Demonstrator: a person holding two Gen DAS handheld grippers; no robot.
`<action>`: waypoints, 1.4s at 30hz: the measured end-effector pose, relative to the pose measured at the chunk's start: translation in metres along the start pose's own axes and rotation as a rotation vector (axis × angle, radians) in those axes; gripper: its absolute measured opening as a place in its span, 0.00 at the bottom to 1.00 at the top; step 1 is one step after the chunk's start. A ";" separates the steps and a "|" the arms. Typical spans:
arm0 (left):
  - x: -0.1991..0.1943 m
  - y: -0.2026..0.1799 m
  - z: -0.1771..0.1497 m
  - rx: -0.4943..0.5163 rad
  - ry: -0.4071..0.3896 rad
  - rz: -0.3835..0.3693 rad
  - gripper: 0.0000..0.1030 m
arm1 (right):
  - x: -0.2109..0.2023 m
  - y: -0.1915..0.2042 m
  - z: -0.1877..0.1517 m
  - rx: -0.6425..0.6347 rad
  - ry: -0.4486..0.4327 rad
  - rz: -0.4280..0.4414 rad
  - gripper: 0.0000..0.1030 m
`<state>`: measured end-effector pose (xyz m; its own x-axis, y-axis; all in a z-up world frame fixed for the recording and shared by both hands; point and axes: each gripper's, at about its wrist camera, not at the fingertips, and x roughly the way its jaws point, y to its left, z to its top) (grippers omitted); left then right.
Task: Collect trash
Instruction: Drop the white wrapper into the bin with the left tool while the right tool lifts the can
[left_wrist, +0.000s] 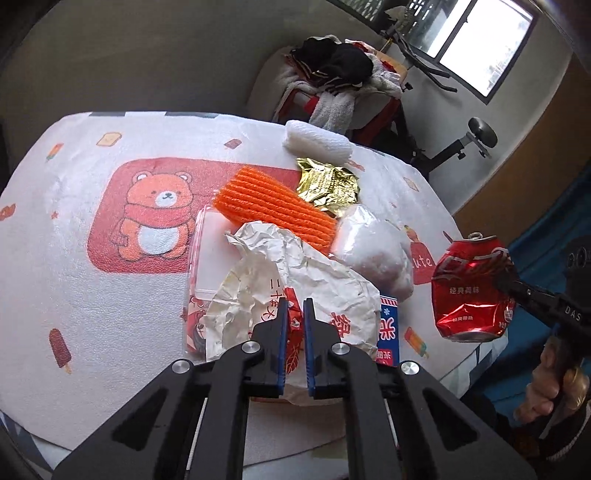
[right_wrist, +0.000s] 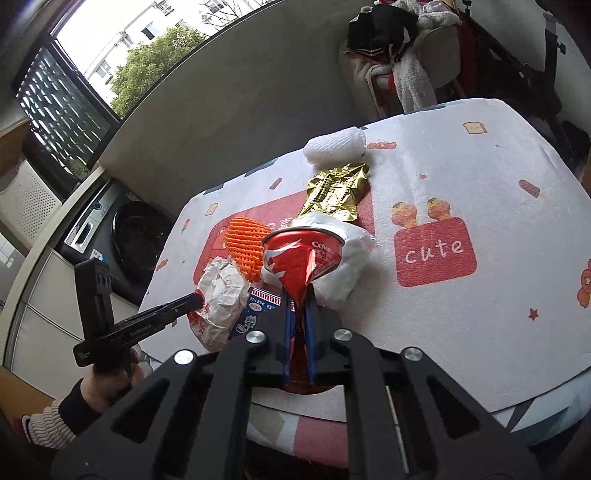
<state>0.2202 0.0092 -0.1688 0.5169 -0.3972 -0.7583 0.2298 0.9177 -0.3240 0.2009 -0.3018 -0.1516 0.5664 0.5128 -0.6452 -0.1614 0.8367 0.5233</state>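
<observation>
My left gripper (left_wrist: 295, 308) is shut on a crumpled white paper wrapper (left_wrist: 295, 280) with red print, which lies over the trash pile. It also shows in the right wrist view (right_wrist: 221, 295). My right gripper (right_wrist: 299, 299) is shut on a crushed red Coke can (right_wrist: 303, 254), held above the table's edge; the can also shows in the left wrist view (left_wrist: 472, 288). On the table lie an orange foam net (left_wrist: 273, 206), a gold foil wrapper (left_wrist: 328, 184), a white foam net roll (left_wrist: 317, 142), a white plastic bag (left_wrist: 373, 247) and a blue carton (left_wrist: 388, 332).
The table has a white cloth (left_wrist: 74, 258) with a bear print. A clear plastic box (left_wrist: 207, 258) lies under the wrapper. A chair piled with clothes (left_wrist: 340, 85) stands behind the table. A washing machine (right_wrist: 125, 236) stands to the left in the right wrist view.
</observation>
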 end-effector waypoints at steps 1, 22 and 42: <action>-0.008 -0.005 -0.001 0.024 -0.008 0.007 0.08 | -0.001 0.002 -0.001 -0.005 -0.002 -0.002 0.10; -0.073 -0.063 -0.157 0.213 0.084 -0.032 0.08 | -0.030 0.051 -0.058 -0.114 0.010 0.007 0.10; -0.093 -0.065 -0.169 0.189 0.000 0.021 0.86 | -0.021 0.061 -0.106 -0.157 0.129 0.011 0.10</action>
<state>0.0179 -0.0128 -0.1728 0.5234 -0.3782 -0.7636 0.3696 0.9082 -0.1964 0.0933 -0.2414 -0.1654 0.4576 0.5341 -0.7109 -0.2969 0.8454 0.4440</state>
